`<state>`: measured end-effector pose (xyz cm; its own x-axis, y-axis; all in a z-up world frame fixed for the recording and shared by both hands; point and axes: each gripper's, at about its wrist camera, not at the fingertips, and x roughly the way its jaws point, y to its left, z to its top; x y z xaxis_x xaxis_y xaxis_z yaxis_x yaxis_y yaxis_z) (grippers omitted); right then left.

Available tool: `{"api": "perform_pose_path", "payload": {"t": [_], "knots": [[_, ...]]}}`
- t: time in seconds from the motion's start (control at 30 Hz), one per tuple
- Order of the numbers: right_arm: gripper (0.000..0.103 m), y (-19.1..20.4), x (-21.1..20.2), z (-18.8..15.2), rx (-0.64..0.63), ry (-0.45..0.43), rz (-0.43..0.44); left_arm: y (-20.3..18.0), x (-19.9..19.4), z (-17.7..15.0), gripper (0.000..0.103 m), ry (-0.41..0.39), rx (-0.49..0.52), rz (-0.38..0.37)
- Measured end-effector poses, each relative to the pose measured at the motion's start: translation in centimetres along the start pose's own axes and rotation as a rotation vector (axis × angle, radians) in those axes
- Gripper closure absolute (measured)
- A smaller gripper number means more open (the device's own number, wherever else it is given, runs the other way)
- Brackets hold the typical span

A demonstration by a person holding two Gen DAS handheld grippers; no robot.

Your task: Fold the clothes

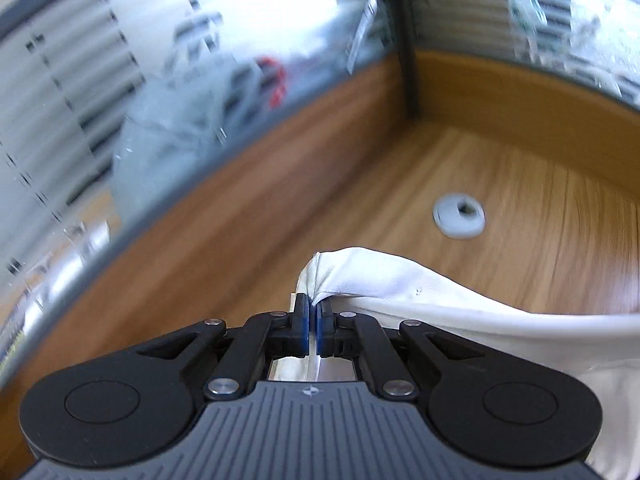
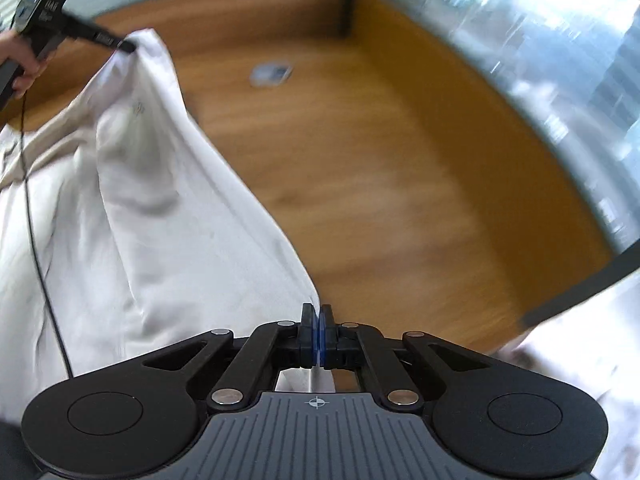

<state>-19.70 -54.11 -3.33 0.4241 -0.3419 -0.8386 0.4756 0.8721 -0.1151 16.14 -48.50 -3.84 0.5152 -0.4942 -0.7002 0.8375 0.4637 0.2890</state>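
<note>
A white garment (image 1: 400,280) is lifted above a wooden desk. My left gripper (image 1: 313,308) is shut on one corner of it, and the cloth stretches off to the right. In the right wrist view the same white garment (image 2: 152,184) hangs in a wide sheet to the left. My right gripper (image 2: 317,316) is shut on its near edge. The left gripper (image 2: 128,45) shows at the upper left of that view, pinching the far corner, with a hand (image 2: 20,64) on its handle.
The wooden desk (image 2: 380,184) has a grey cable grommet (image 1: 459,216) set in its top and a raised wooden rim at the back. Glass partitions with frosted stripes stand behind it. A thin black cable (image 2: 40,240) runs across the cloth.
</note>
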Motion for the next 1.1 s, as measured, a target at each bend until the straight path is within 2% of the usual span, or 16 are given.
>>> {"api": "perform_pose_path", "payload": {"t": [0.07,0.23,0.37,0.57,0.8,0.97,1.07,1.1], "knots": [[0.100,-0.1,-1.4,0.9,-0.009,-0.044,-0.019,0.5,-0.5,1.1,0.100,-0.028,-0.007,0.015],[0.100,2.0,-5.0,1.0,-0.036,-0.087,0.008,2.7,-3.0,-1.4,0.100,-0.040,-0.016,0.009],[0.100,6.0,-7.6,-1.1,-0.038,-0.066,0.065,4.5,-4.9,-3.4,0.100,-0.049,-0.023,0.004],[0.100,12.4,-9.5,-4.9,0.015,-0.001,0.155,7.9,-7.9,-9.4,0.100,-0.040,0.002,-0.023],[0.100,18.9,-9.0,-8.3,0.074,0.065,0.227,10.9,-9.2,-15.7,0.100,-0.001,0.063,-0.037],[0.099,22.2,-8.8,-10.0,0.123,0.090,0.273,12.3,-9.1,-19.5,0.099,0.074,0.099,-0.046],[0.095,23.3,-8.9,-10.5,0.147,0.094,0.293,12.9,-8.8,-21.1,0.091,0.127,0.117,-0.078],[0.088,23.5,-9.2,-10.7,0.153,0.085,0.288,13.1,-8.9,-21.4,0.088,0.127,0.122,-0.091]]}}
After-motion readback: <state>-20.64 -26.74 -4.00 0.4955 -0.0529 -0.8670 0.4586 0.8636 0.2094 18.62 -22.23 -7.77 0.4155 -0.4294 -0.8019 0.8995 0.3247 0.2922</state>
